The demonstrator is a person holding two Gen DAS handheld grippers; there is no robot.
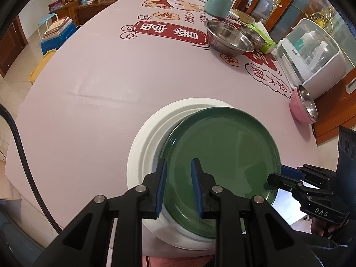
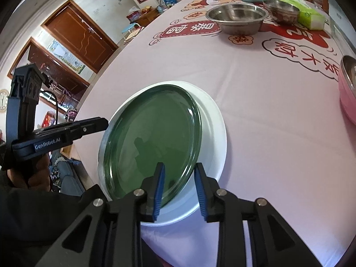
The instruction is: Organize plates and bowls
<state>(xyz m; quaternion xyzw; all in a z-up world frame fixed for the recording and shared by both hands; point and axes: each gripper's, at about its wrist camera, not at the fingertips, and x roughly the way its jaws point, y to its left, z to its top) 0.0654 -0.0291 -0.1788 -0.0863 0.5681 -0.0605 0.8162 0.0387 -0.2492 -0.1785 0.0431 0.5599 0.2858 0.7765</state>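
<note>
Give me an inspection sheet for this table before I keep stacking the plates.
Surface: pink printed tablecloth, lightly creased.
Job's things: green plate lying off-centre on white plate; large steel bowl, small steel bowl and pink bowl farther back.
Clutter: teal canister, tissue box, white appliance.
Grippers: left gripper closed on green plate's rim; right gripper open astride its rim.
Cables: black braided cable at table's left edge.
Surroundings: wooden door, blue stool.

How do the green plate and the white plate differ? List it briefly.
The green plate is dark and smaller; the white plate is pale and wider. The green plate lies off-centre on top; the white plate rests on the tablecloth. Both are round and rimmed.
</note>
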